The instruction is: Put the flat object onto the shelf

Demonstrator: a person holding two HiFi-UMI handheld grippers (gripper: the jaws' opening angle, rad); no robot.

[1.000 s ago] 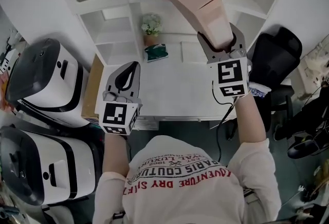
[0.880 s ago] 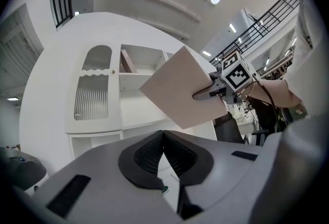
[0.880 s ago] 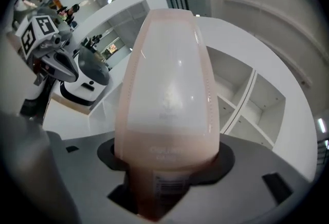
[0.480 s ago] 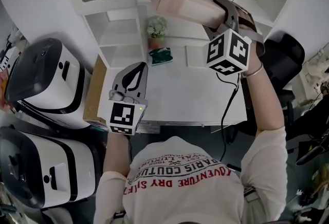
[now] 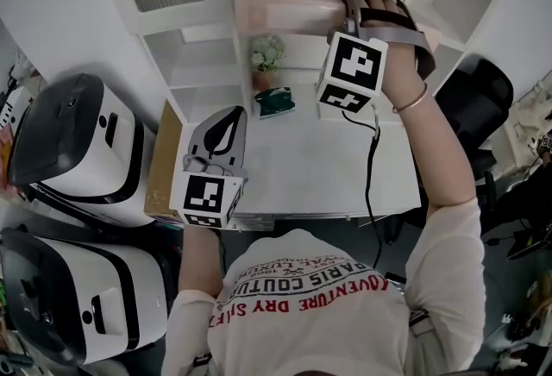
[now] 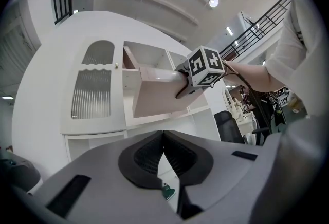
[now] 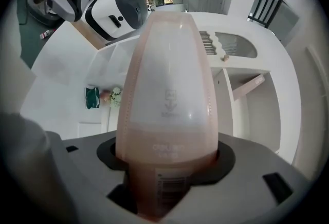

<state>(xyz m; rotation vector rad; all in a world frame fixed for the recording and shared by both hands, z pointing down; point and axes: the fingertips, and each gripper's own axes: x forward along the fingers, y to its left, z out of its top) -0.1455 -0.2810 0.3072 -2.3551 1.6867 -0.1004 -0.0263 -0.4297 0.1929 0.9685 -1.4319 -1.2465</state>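
Observation:
The flat object (image 5: 285, 8) is a pale pink, translucent folder case. My right gripper (image 5: 347, 5) is shut on one end of it and holds it level, pointing left. In the left gripper view the flat object (image 6: 157, 92) has its far end at the opening of an upper compartment of the white shelf (image 6: 128, 71); whether it rests there I cannot tell. The right gripper view shows the flat object (image 7: 167, 89) wedged between the pads of the right gripper (image 7: 167, 166). My left gripper (image 5: 222, 120) hangs shut and empty over the desk's left part.
A white desk (image 5: 302, 172) stands below the shelf (image 5: 203, 64), with a small flower pot (image 5: 266, 55) and a green packet (image 5: 278, 101) at its back. Two white appliances (image 5: 78, 141) sit left. A cardboard box (image 5: 161, 159) flanks the desk. A black chair (image 5: 474, 85) is right.
My right gripper swung the flat object from tilted up and back to lying level, pointing left at the upper shelf, and moved left. The left gripper barely moved.

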